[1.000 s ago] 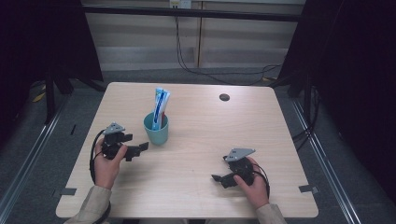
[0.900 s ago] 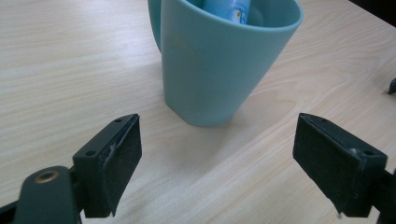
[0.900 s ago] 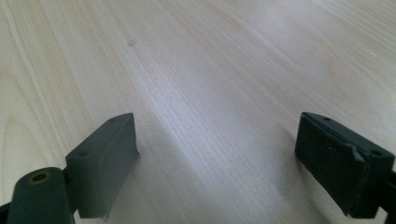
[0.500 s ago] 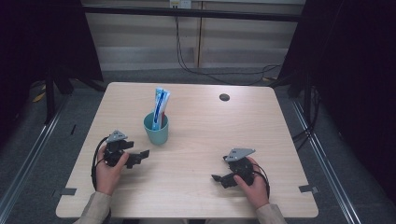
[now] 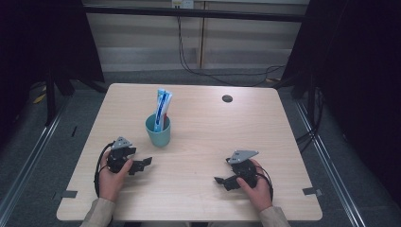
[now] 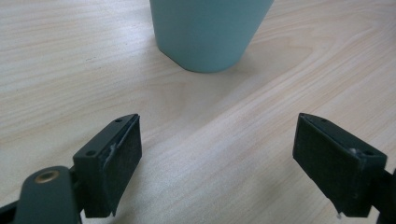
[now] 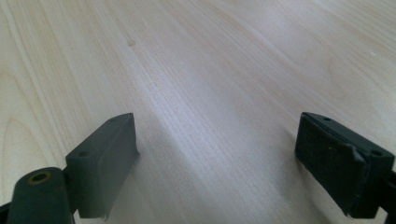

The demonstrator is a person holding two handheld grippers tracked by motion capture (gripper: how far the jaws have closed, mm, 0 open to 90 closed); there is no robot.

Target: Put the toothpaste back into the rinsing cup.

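Since the earlier frames the left gripper has drawn back from the teal cup toward the near edge of the table, so that a strip of bare wood now lies between its tips and the cup; the right gripper rests where it was, well to the cup's right and nearer the person. The cup is a smooth, matte plastic tumbler, round and tapering toward its base, and it stands upright on the table's left half with a flat blue-and-white toothpaste tube rising out of it, its crimped end up. In the left gripper view the cup's base sits just ahead of the wide-parted jaws, which hold nothing. The right gripper's jaws are spread just as wide over bare wood, also empty. The jaws are blocky black pads with worn edges. The tabletop is pale, fine-grained wood laminate with rounded corners, and a small dark round disc lies far behind the cup to its right.
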